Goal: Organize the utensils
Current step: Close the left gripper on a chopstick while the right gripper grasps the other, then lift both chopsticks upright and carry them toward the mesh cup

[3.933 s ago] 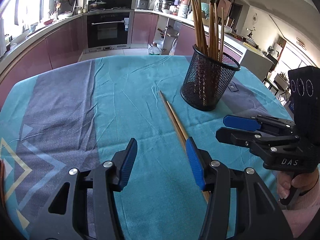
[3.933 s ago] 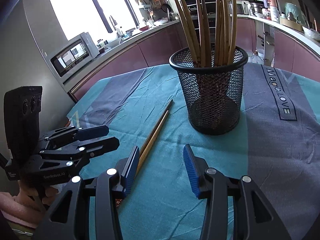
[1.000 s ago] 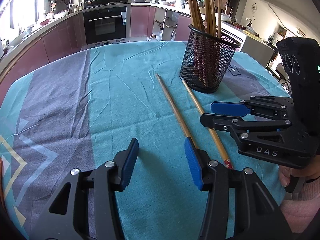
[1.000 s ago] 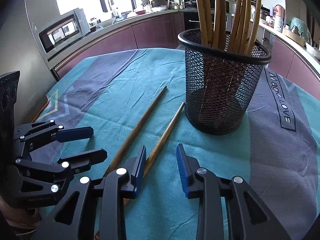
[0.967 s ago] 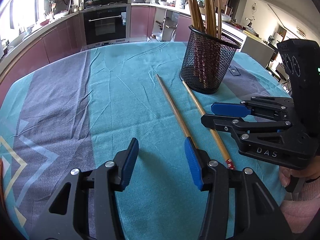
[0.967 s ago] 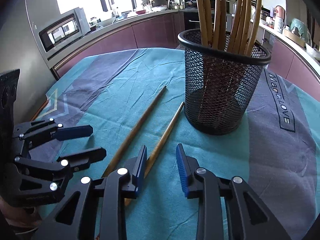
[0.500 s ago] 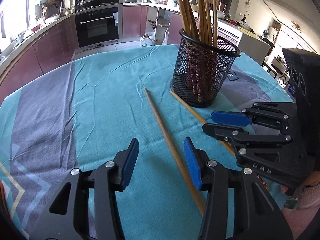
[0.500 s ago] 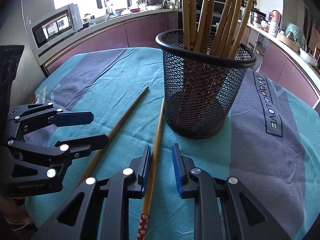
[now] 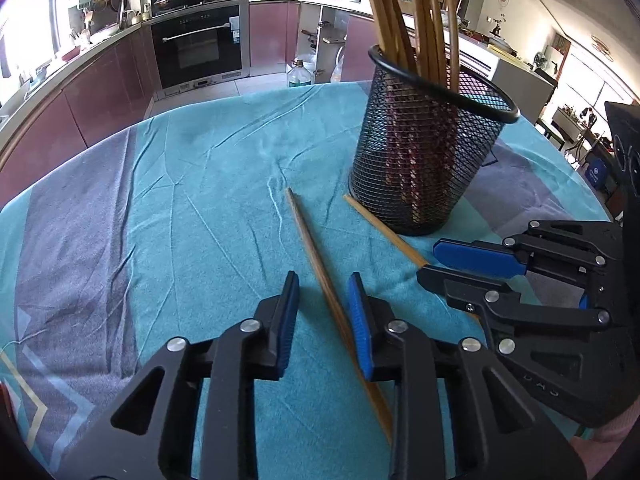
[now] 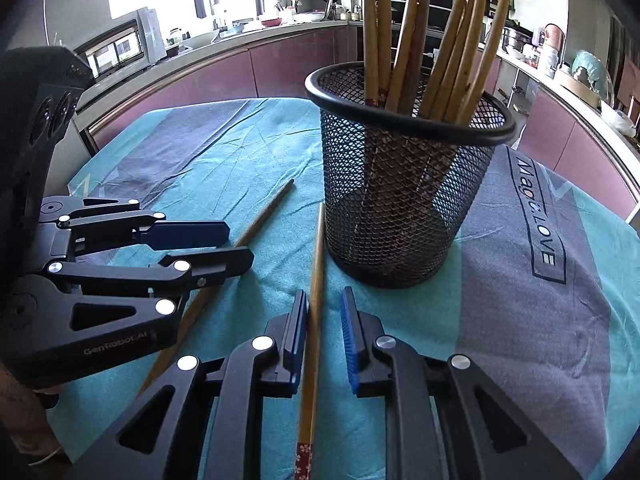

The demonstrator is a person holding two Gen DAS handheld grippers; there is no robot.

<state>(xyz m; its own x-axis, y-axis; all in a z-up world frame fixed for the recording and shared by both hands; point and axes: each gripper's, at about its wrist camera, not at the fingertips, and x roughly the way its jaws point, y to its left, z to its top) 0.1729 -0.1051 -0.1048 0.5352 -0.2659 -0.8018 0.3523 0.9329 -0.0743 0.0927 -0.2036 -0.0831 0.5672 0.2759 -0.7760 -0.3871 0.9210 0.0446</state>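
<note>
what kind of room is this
Most likely a home kitchen: a built-in oven sits among purple cabinets, a microwave stands on the counter, and the table's mesh holder holds chopsticks.

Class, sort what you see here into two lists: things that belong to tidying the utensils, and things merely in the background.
Belongs to the job:
- left gripper, jaws closing around the darker chopstick
- right gripper, closing around the lighter chopstick
- mesh holder of chopsticks

Just around:
- tablecloth
- oven
- microwave
</note>
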